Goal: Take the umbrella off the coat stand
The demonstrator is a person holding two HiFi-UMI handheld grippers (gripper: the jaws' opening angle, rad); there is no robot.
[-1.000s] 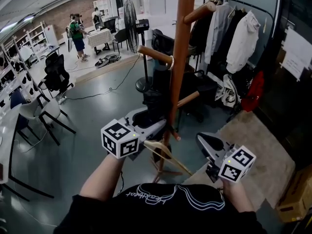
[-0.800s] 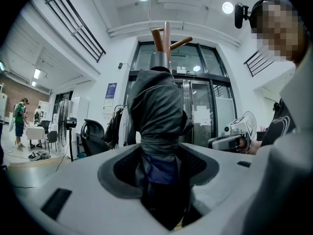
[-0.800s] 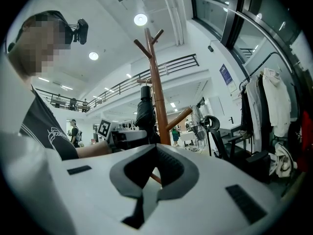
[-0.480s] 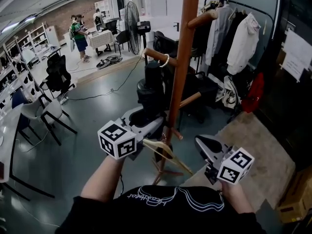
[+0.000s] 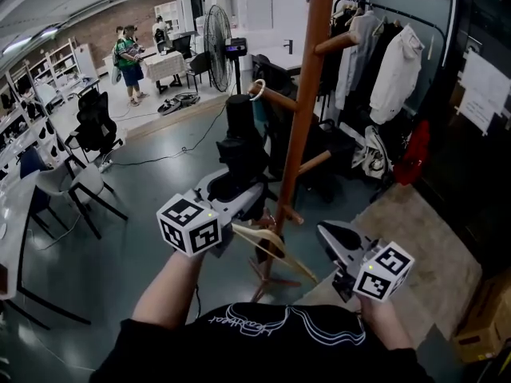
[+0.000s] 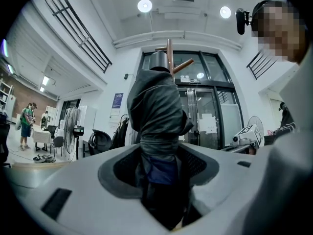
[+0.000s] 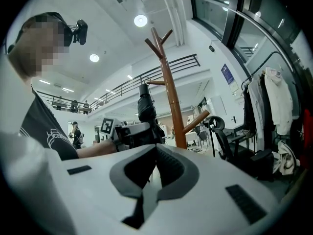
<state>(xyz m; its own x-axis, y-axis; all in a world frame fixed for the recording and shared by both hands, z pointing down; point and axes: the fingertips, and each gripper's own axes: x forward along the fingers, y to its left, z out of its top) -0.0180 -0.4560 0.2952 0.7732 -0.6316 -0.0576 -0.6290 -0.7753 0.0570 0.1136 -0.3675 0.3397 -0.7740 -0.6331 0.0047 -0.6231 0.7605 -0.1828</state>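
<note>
My left gripper is shut on a folded dark umbrella, which stands upright in its jaws. The umbrella's white ring strap hangs round the outer end of a wooden peg of the brown coat stand. The stand's pole is just right of the umbrella. My right gripper is shut with nothing in it, low and to the right of the stand. From the right gripper view the umbrella and the left gripper show beside the pole.
A wooden hanger hangs low on the stand between my grippers. A clothes rail with jackets stands behind on the right, a floor fan and office chairs on the left. A beige rug lies under the right gripper.
The left gripper has lifted the umbrella. Its white ring has slid outward along the peg to the tip. The right gripper has shifted only slightly.
</note>
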